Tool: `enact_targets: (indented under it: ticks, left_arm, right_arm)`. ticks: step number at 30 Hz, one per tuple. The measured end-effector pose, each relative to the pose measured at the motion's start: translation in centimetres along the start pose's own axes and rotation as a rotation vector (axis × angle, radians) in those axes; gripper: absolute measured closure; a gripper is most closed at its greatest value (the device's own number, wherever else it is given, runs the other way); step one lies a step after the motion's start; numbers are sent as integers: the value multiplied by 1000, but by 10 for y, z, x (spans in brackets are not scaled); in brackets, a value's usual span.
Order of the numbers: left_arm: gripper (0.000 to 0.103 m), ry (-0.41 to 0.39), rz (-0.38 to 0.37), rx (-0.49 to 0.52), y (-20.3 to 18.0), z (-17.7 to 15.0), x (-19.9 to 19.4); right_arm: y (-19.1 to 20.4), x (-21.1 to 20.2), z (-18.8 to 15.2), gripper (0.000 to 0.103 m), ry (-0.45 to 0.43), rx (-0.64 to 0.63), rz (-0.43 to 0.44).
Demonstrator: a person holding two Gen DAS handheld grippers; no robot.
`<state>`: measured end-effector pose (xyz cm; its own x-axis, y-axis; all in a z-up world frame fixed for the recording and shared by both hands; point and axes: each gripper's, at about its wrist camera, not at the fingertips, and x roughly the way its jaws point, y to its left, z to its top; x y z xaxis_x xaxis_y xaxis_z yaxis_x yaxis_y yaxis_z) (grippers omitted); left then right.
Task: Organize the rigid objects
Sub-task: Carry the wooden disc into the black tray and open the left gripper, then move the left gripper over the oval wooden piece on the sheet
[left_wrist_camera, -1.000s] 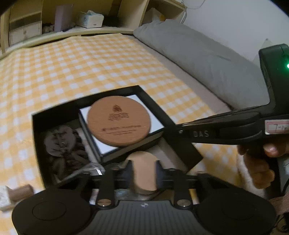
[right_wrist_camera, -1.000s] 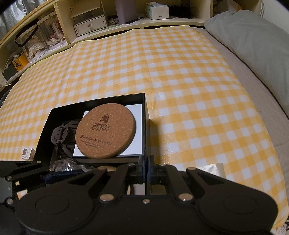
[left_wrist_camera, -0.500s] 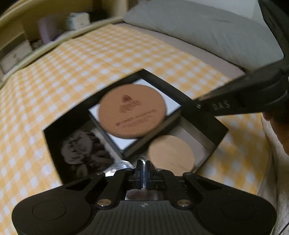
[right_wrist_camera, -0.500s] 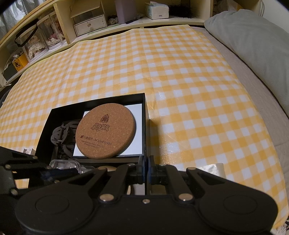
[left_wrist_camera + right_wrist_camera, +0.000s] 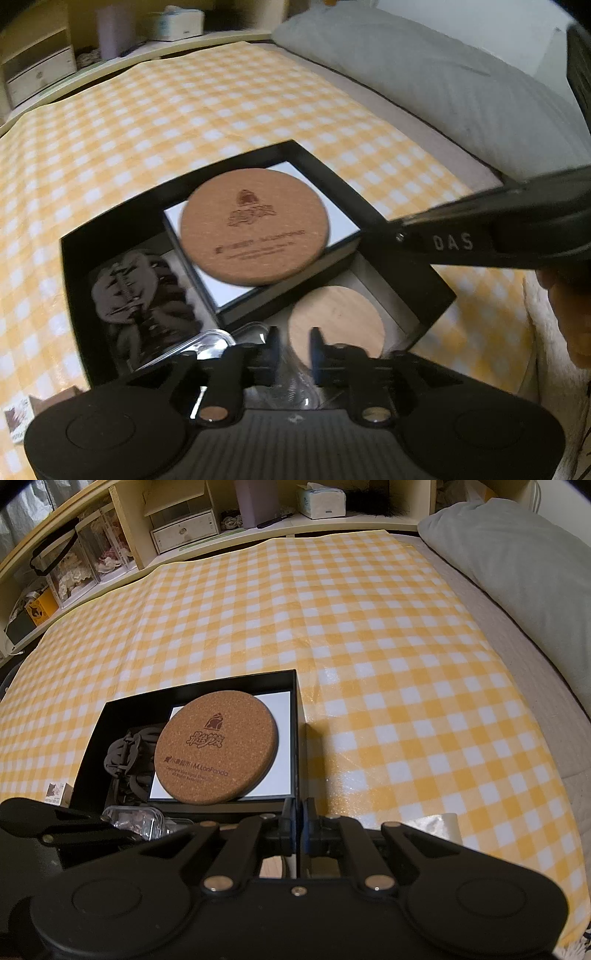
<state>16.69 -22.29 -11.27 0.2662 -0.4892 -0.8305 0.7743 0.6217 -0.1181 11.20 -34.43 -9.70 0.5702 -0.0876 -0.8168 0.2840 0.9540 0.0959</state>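
The left gripper (image 5: 293,347) is seen part-open over the near end of the shallow black cardboard box (image 5: 373,218); its jaws have just been opening, with nothing pressed between the pads, and a clear glass object is glimpsed beneath them. A pale round wooden lid (image 5: 334,321) lies just beyond. The right gripper (image 5: 299,823) is closed tight on the box's right wall. A round printed cork coaster (image 5: 218,751) rests on a white card inside the box
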Motion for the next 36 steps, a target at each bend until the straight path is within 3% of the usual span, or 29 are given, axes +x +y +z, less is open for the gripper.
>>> enact_targets:
  ticks: [1,2,4,7,13,26,36]
  left_arm:
    - [63,-4,2,-9,1,0,-2]
    - [59,-12,-5,-18,3,0,-5]
    - [43,-20,-38,-36,4,-1,-11]
    - [27,-48,8,-17,-3,-1,-20]
    - [8,-79,-5,-34,-4,-2,-40]
    - [2,-141,33,-71,-15,-8,-83]
    - [0,-275,136,-144,5,-18,-150]
  right_arm:
    - [0,0,-1,99,0,0,0]
    - [0,0,1,99,0,-1,0]
    - [0,0,1,99,0,1,1]
    - [0,0,0,99,0,3,2]
    - [0,-1,2,98,0,6,6]
    - [-1,-2,2,98,0,7,9]
    - [0,-3,2,99,-4,-2,1]
